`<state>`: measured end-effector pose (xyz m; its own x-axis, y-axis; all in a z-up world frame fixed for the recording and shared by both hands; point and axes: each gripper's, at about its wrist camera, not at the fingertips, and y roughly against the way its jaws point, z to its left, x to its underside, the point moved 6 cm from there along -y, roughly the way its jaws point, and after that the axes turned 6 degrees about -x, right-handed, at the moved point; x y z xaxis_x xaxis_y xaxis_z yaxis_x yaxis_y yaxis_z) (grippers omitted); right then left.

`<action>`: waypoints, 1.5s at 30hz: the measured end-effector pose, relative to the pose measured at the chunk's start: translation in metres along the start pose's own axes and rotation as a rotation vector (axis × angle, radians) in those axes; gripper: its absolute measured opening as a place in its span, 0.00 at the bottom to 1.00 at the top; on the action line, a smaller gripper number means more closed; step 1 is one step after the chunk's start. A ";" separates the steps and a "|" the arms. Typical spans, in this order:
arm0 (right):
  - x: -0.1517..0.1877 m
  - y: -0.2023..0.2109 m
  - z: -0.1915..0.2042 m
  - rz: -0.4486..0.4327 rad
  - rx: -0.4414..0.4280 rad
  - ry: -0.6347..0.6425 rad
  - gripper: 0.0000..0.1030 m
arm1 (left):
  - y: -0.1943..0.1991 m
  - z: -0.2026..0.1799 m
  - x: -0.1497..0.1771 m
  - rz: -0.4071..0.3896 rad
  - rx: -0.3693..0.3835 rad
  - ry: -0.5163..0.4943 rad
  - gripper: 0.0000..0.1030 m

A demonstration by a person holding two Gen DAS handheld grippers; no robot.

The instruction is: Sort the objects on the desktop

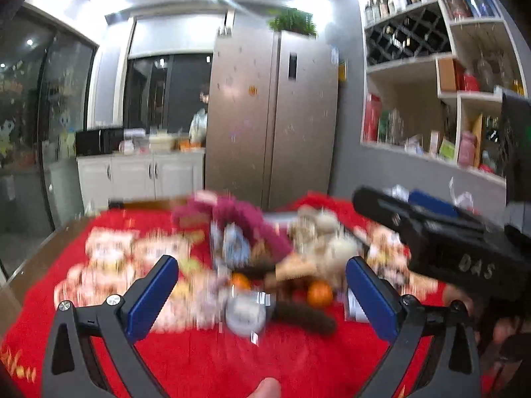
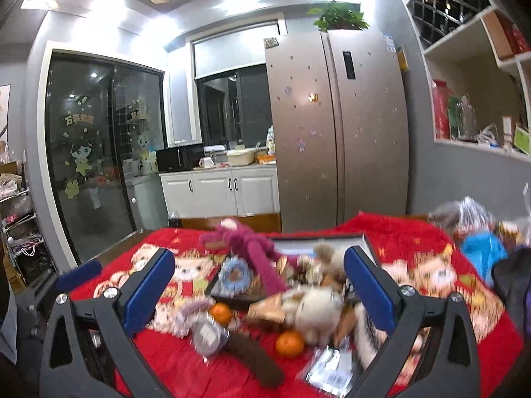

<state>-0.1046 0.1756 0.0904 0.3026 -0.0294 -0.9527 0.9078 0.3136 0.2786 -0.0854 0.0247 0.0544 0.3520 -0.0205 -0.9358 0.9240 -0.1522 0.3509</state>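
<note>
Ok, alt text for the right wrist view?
The open right gripper hovers over a red blanket piled with plush toys, two oranges and a magenta plush. A refrigerator stands behind.

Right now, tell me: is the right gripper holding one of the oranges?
No. The right gripper is open and empty above the pile, and both oranges lie on the red cloth.

Both wrist views look forward and slightly downward between their own blue fingers (image 1: 156, 295) (image 2: 368, 285), held near above the red-covered bench (image 1: 232, 364) (image 2: 186, 364). Shared area: the central toy pile (image 1: 265, 252) (image 2: 298, 285), refrigerator (image 1: 272, 116) (image 2: 338, 126).
</note>
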 end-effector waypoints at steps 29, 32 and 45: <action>0.095 -0.004 -0.005 0.113 0.099 0.025 1.00 | 0.018 0.015 0.062 0.030 -0.097 0.015 1.00; 0.096 -0.004 -0.006 0.114 0.090 0.019 1.00 | 0.018 0.013 0.062 0.029 -0.095 0.009 1.00; 0.104 -0.014 -0.007 0.167 0.067 0.002 1.00 | 0.017 0.012 0.063 0.046 -0.105 0.005 1.00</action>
<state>-0.0881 0.1753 -0.0130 0.4505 0.0195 -0.8925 0.8622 0.2500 0.4407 -0.0494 0.0088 0.0006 0.3947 -0.0203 -0.9186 0.9174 -0.0470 0.3952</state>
